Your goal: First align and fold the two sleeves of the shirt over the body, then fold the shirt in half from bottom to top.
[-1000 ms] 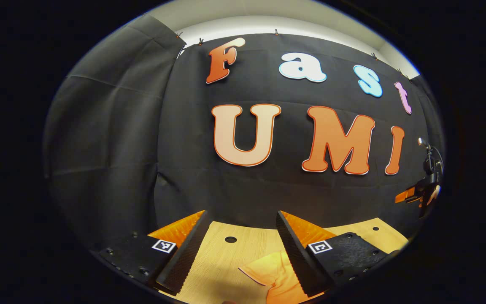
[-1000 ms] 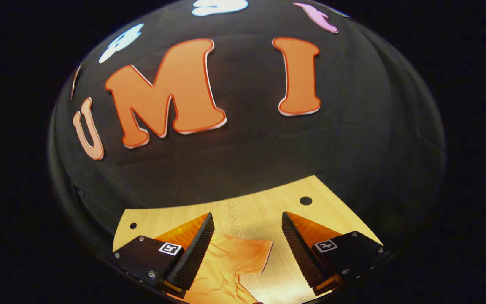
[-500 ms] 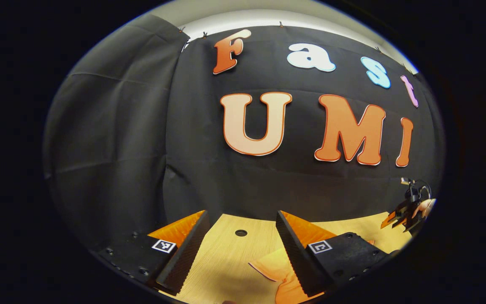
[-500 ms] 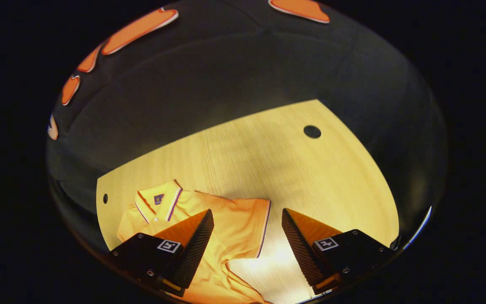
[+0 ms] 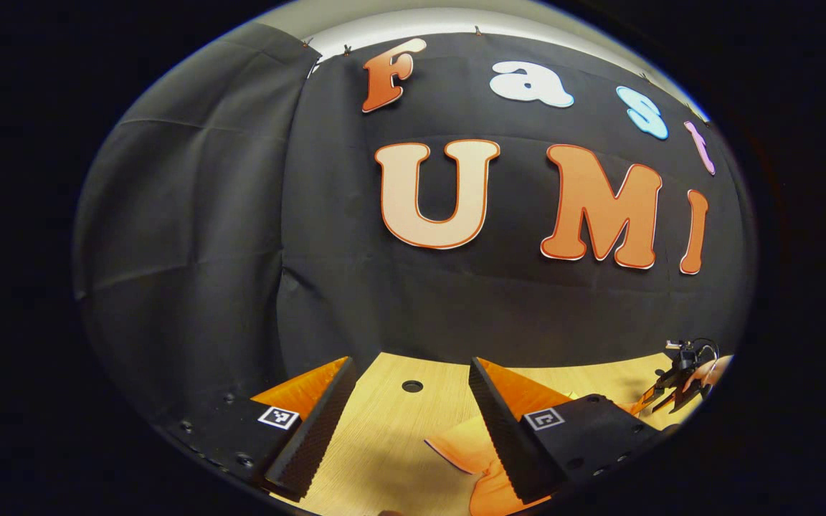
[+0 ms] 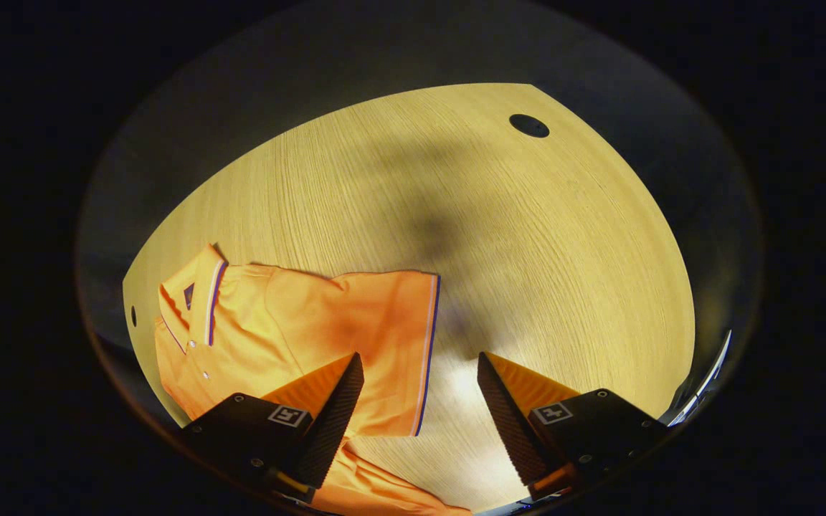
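Hovering over the tabletop (image 6: 528,236), your right gripper (image 6: 419,401) has its 2 fingers apart, empty, with the shirt (image 6: 298,337) flat below-left, sleeve (image 6: 391,344) hem nearest. Your left gripper (image 5: 406,423) is spread too, the other sleeve just right.

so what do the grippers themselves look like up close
The right gripper has two wedge-shaped fingers with ridged inner faces, on black bolted blocks that each carry a square black-and-white marker. The left gripper is built the same.
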### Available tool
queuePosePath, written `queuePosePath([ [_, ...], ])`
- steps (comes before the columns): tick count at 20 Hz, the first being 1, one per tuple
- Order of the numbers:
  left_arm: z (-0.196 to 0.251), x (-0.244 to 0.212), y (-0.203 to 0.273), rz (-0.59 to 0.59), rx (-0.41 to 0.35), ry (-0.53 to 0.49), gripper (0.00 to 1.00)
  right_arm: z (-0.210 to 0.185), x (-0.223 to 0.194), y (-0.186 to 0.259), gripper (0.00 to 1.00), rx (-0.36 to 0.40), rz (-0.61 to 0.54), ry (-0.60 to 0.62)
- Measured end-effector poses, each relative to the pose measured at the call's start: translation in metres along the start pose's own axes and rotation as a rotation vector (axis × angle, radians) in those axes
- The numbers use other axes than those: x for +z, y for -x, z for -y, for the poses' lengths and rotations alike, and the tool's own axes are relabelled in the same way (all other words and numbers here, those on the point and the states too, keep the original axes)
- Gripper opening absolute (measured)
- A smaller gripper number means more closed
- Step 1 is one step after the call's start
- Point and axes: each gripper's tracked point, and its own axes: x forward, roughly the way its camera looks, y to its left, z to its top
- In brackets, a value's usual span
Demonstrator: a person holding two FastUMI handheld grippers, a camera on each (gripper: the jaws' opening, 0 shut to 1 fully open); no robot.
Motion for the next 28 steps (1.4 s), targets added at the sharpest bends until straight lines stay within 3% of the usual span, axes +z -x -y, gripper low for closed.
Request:
queuePosePath([
  [1, 0.000, -0.001, -0.002, -0.003, 0.000, -0.003, 0.98, -0.002, -0.001, -0.002, 0.91, 0.001, -0.003, -0.009],
  [6, 0.000, -0.005, -0.006, -0.019, -0.001, -0.009, 0.98, -0.002, -0.006, -0.016, 0.78, -0.033, -0.022, 0.005],
  [10, -0.007, -0.006, -0.007, -0.021, 0.014, -0.012, 0.98, -0.006, -0.008, -0.019, 0.63, -0.027, -0.024, 0.017],
  [11, -0.008, -0.008, -0.007, -0.024, 0.013, -0.012, 0.98, -0.008, -0.009, -0.018, 0.49, -0.025, -0.026, 0.020],
  [12, -0.009, -0.008, -0.007, -0.026, 0.013, -0.009, 0.98, -0.009, -0.010, -0.019, 0.53, -0.022, -0.025, 0.018],
  [13, -0.008, -0.009, -0.006, -0.028, 0.011, -0.003, 0.98, -0.012, -0.010, -0.018, 0.33, -0.008, -0.024, 0.011],
  [14, -0.007, -0.009, -0.005, -0.029, 0.008, 0.002, 0.98, -0.014, -0.011, -0.018, 0.26, 0.003, -0.027, -0.002],
  [15, -0.007, -0.010, -0.004, -0.031, 0.005, 0.005, 0.98, -0.016, -0.013, -0.017, 0.12, 0.012, -0.029, -0.002],
  [16, -0.008, -0.009, -0.003, -0.029, 0.003, 0.005, 0.98, -0.014, -0.014, -0.016, 0.11, 0.012, -0.026, -0.002],
  [17, -0.010, -0.009, -0.001, -0.025, 0.002, 0.002, 0.98, -0.014, -0.011, -0.011, 0.01, 0.018, -0.015, -0.012],
  [21, -0.022, -0.006, 0.002, -0.012, 0.001, -0.005, 0.98, -0.020, -0.001, 0.009, 0.01, 0.027, 0.045, -0.017],
  [28, -0.041, -0.009, 0.004, -0.017, -0.015, 0.012, 0.98, -0.045, 0.016, 0.060, 0.01, 0.003, 0.173, 0.132],
])
